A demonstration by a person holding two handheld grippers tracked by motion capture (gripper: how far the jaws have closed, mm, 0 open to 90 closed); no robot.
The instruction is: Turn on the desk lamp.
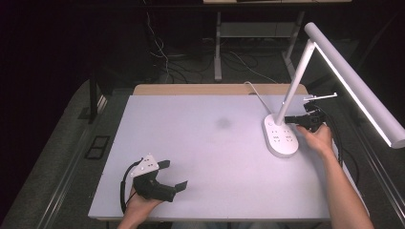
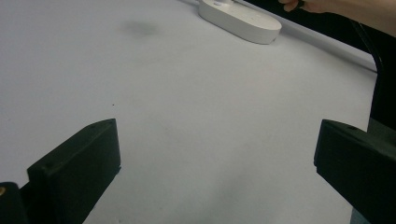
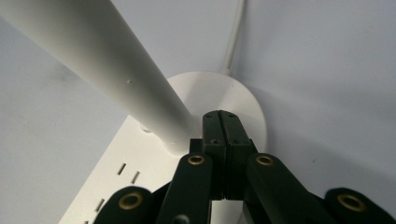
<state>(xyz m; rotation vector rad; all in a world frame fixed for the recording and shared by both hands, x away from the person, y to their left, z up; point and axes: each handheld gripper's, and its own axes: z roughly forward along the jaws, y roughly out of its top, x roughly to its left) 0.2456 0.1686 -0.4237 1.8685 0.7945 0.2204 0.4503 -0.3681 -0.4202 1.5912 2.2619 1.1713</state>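
I am pressing my right tool (image 3: 223, 122), jaws together, at the lamp (image 1: 282, 136) base as if for its switch, while my left tool (image 1: 162, 183) is resting apart at lower left.

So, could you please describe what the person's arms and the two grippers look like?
Both forearms are bare, no sleeves. The left gripper is black, with blocky jaws, a grey three-cornered plate on top and a black cable looping behind. The right gripper is black too, its linkage set with brass-coloured pivots, and trails a black cable.
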